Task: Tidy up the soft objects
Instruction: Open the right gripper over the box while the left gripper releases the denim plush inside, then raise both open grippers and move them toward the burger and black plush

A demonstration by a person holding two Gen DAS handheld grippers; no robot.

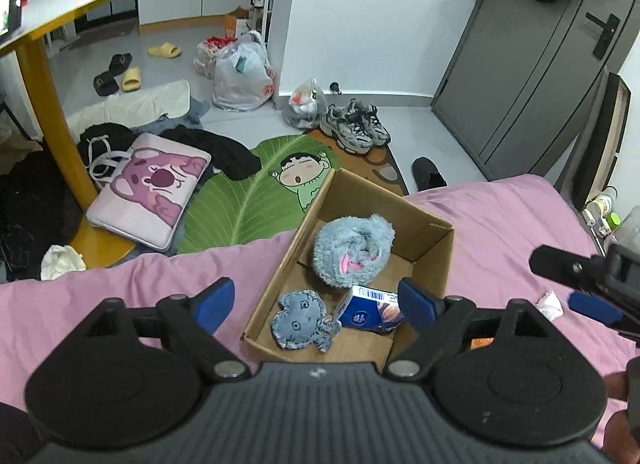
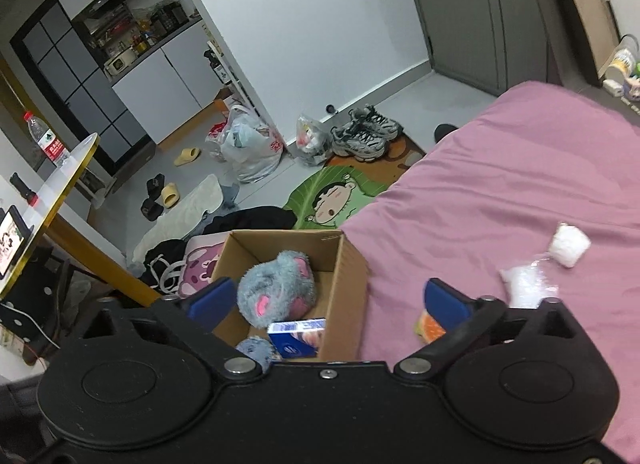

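Colours on my pink bed and the floor beyond

My black left gripper (image 1: 316, 306) and black right gripper (image 2: 328, 302) both carry blue pads (image 1: 214, 304). The plain brown cardboard box (image 1: 420, 224) holds a fluffy grey-blue plush (image 1: 352, 252) with pink patches, a flat grey-blue denim-look toy (image 1: 302, 320) and a dark blue carton (image 1: 370, 312) with a white barcode strip. The bedsheet (image 1: 500, 216) is solid pink; the leaf-shaped rug (image 1: 240, 200) is green with a cartoon boy.

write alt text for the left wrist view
Open tongs hover over a cardboard box on a pink bed; the box holds a fluffy grey plush, a flat grey plush and a blue carton. The other tongs enter at right, and the floor beyond is cluttered.
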